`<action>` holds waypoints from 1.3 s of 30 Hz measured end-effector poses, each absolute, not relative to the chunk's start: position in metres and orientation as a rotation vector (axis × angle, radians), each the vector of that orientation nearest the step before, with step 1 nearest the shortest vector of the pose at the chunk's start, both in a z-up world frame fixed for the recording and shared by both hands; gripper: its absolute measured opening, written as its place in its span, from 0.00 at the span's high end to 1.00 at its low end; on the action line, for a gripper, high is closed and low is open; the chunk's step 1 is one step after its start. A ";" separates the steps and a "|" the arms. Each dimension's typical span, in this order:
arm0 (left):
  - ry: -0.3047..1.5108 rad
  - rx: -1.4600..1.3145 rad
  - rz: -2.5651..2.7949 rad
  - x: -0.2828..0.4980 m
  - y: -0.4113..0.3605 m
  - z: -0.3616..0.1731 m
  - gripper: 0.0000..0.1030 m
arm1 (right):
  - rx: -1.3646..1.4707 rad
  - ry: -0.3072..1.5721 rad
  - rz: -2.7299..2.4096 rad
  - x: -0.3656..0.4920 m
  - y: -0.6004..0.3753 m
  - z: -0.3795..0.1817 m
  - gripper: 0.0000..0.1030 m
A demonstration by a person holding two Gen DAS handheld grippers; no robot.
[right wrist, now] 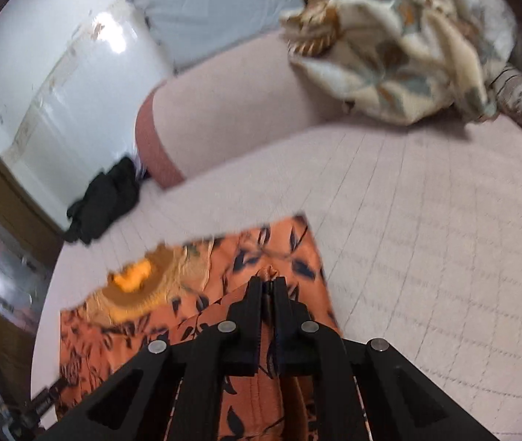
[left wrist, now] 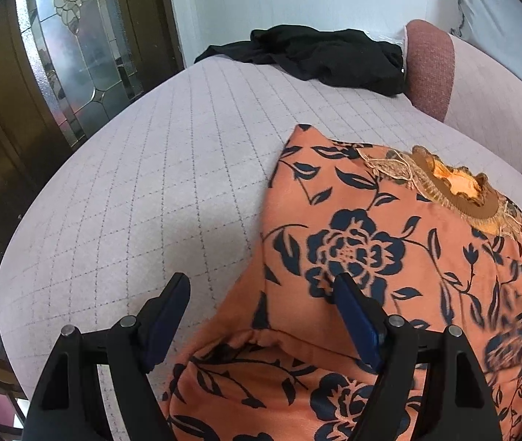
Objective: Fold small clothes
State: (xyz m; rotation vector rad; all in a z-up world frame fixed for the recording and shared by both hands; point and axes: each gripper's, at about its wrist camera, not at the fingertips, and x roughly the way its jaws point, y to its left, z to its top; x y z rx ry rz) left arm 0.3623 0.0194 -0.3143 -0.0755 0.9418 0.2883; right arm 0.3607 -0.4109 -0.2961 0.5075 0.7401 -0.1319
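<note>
An orange garment with dark blue flowers point(left wrist: 371, 257) lies on the quilted pale bed cover point(left wrist: 132, 183), its gold embroidered neckline point(left wrist: 456, 187) to the right. My left gripper point(left wrist: 264, 286) is open and empty, its jaws standing above the garment's left edge, near a folded-over sleeve. In the right wrist view the same garment point(right wrist: 224, 268) lies below. My right gripper point(right wrist: 268, 283) is shut on a raised fold of the orange cloth. The view is blurred.
A black garment point(left wrist: 316, 55) lies at the far end of the bed, next to a reddish bolster point(left wrist: 430, 66). A cream patterned cloth point(right wrist: 400, 40) is heaped at the back right. A glazed wooden door point(left wrist: 59, 66) stands to the left of the bed.
</note>
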 end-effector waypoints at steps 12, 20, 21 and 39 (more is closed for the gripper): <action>0.910 -0.022 0.264 0.361 0.004 -0.311 0.22 | 0.656 0.884 -0.148 0.358 -0.443 -0.322 0.90; 0.927 0.063 0.185 0.364 -0.022 -0.316 0.22 | 0.611 0.816 -0.069 0.345 -0.424 -0.296 0.88; 0.943 0.074 0.183 0.365 -0.025 -0.320 0.22 | 0.611 0.859 -0.010 0.350 -0.412 -0.300 0.88; 0.961 0.070 0.178 0.372 -0.036 -0.324 0.07 | 0.536 1.013 0.187 0.385 -0.314 -0.338 0.88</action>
